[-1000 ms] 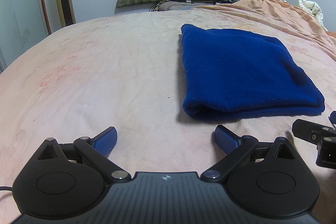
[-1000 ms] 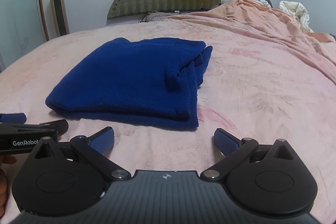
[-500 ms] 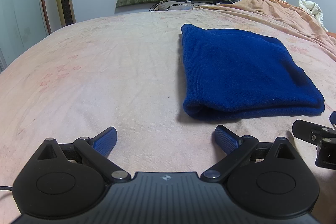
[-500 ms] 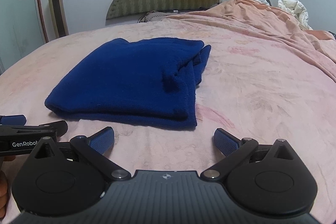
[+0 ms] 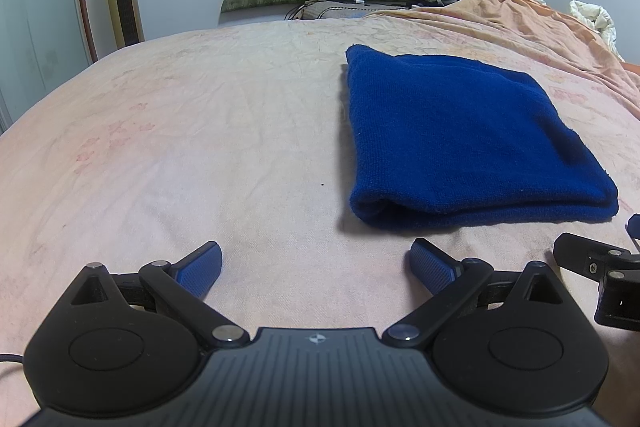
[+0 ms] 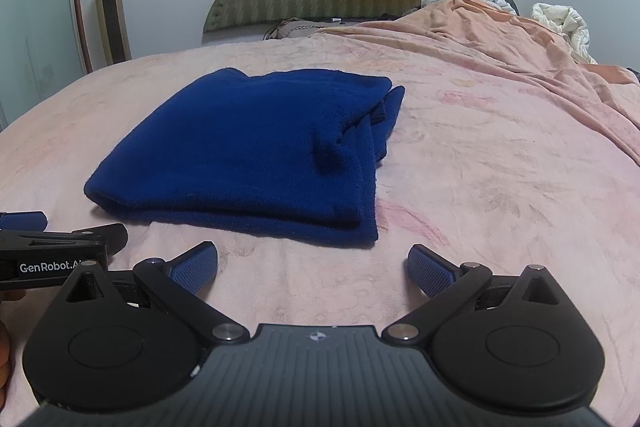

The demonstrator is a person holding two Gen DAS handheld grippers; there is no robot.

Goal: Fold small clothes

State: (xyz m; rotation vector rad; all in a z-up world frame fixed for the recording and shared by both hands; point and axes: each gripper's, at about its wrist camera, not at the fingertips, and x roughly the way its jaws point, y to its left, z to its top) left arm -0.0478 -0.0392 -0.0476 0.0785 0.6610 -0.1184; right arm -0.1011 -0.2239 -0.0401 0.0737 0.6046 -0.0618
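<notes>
Garment [image 5: 460,135], folded blue, lies on the bed [image 5: 200,147] just beyond both grippers' wide-spread, empty fingers [image 6: 194,267].

Each black gripper [image 5: 316,267] has blue ribbed pads [image 5: 200,267], silver screws, white "GenRobot" lettering.

A folded blue knit garment [image 5: 460,143] lies flat on the pink bedsheet [image 5: 200,147], ahead and right of the left gripper [image 5: 316,267]. The gripper's blue-padded fingers [image 5: 202,267] spread wide, holding nothing. The right gripper [image 5: 600,267] shows at the right edge.
</notes>
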